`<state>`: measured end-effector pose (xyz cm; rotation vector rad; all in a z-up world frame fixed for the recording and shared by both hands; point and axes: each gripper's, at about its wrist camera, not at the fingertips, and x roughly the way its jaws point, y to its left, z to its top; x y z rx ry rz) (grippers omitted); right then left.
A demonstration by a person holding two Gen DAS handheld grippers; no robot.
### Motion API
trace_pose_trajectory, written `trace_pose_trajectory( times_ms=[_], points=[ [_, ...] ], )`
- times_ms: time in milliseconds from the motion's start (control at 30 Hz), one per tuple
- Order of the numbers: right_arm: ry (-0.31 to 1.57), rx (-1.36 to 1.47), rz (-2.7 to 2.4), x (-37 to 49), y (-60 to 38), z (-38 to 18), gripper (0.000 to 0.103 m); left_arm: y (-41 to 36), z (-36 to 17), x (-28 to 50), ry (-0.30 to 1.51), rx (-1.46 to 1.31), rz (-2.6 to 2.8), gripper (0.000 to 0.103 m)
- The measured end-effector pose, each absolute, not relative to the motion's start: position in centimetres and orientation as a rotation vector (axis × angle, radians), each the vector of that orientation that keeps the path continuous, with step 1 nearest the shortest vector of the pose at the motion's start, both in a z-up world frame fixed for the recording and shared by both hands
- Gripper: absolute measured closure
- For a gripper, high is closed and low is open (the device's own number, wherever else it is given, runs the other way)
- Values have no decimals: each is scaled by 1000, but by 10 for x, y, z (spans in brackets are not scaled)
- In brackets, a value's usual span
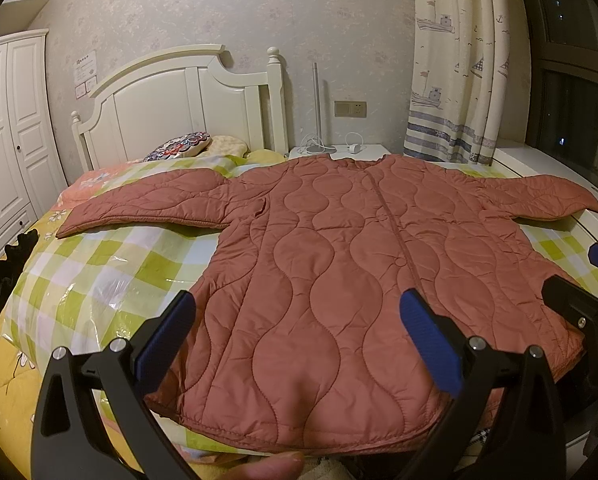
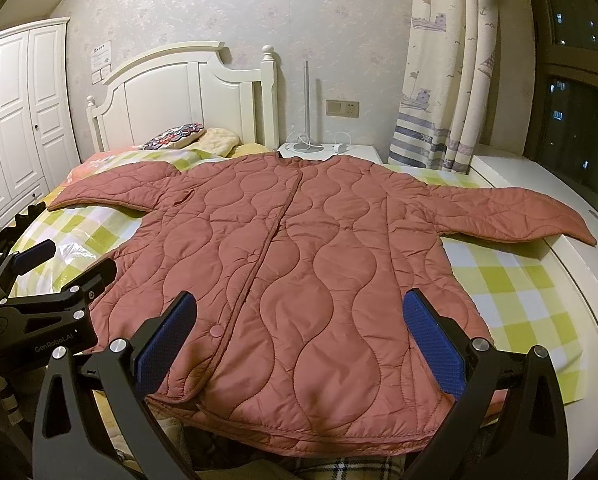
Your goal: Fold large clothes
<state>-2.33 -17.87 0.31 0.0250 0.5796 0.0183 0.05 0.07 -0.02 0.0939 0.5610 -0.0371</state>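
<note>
A quilted rust-red jacket (image 1: pixel 339 280) lies flat and front-up on the bed (image 1: pixel 99 264), its collar toward the white headboard (image 1: pixel 187 96) and its hem at the near edge, both sleeves spread out to the sides. The bed carries a yellow-green checked cover, and a patterned cushion (image 1: pixel 179 146) rests near the headboard. The left gripper (image 1: pixel 295 334) hovers over the jacket's lower left part with its blue-padded fingers (image 1: pixel 167 334) spread wide apart, holding nothing. The right gripper (image 2: pixel 299 336) hangs over the lower right part, its fingers (image 2: pixel 435 340) likewise wide apart and empty; the closed front placket with round snaps runs up between them and to the left. Each gripper shows at the edge of the other's view. Beyond the bed stand a white nightstand (image 2: pixel 363 152), a sailboat-print curtain (image 2: pixel 443 80) and a white wardrobe (image 2: pixel 15 120).
</note>
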Motion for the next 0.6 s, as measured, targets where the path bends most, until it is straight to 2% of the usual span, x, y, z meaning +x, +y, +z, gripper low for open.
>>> trace_pose_trajectory(
  times_ms=[600],
  points=[
    [583,39,31,-23,-177,-2,4,7,-5,-1,572,86,-32,2]
  ],
)
